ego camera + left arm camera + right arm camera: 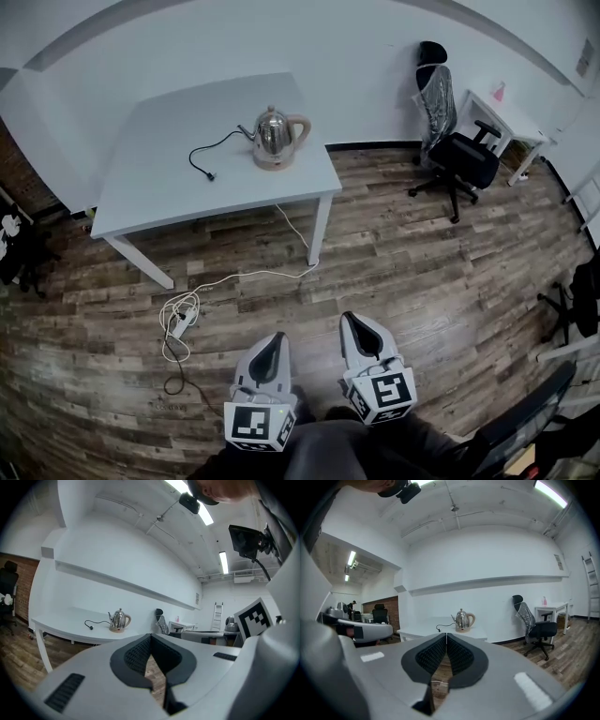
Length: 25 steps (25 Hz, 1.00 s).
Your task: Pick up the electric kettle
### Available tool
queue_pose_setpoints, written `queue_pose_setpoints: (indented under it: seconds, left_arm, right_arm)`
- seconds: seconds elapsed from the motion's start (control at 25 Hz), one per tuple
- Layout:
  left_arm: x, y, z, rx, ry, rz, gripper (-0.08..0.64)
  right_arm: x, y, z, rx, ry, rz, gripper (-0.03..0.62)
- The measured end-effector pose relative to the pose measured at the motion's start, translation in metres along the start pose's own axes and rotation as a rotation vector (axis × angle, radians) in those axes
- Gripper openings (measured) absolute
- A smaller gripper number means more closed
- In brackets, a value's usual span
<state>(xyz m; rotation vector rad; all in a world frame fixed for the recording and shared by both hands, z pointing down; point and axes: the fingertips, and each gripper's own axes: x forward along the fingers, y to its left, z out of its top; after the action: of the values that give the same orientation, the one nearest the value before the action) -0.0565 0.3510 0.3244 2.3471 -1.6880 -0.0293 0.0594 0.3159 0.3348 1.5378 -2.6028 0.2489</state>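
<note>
A shiny steel electric kettle (276, 137) with a beige handle stands on its base near the right end of a white table (150, 192), its black cord and plug (208, 174) lying to its left. The kettle (119, 620) appears small and far off in the left gripper view, and the kettle (463, 620) is just as distant in the right gripper view. My left gripper (272, 341) and right gripper (352, 322) are low in the head view, over the wooden floor, well short of the table. Both are shut with nothing between the jaws.
A white power strip (181, 322) with tangled cables lies on the floor in front of the table. A black office chair (453, 141) and a small white desk (511, 120) stand at the right by the wall. Another dark chair (574, 302) is at the far right.
</note>
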Motion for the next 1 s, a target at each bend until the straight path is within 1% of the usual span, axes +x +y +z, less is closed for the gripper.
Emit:
queue_pose_setpoints:
  seconds: [0.32,0.56,0.76,1.0]
  left_arm:
    - [0.009,0.016,0.006,-0.003,0.0,0.011,0.0]
    - [0.028,0.014,0.005,0.005,0.014,0.012,0.0]
    - [0.057,0.007,0.0,0.012,0.039,0.017,0.0]
    - [0.103,-0.013,0.002,0.04,0.079,-0.005,0.0]
  right_arm:
    - [0.02,0.003,0.008,-0.004,-0.006,0.005,0.006]
    - [0.035,-0.013,0.006,0.011,-0.003,0.003,0.007]
    - [0.047,-0.038,0.007,0.023,-0.003,-0.001,0.006]
    - [0.063,-0.088,0.003,0.066,0.004,-0.026,0.006]
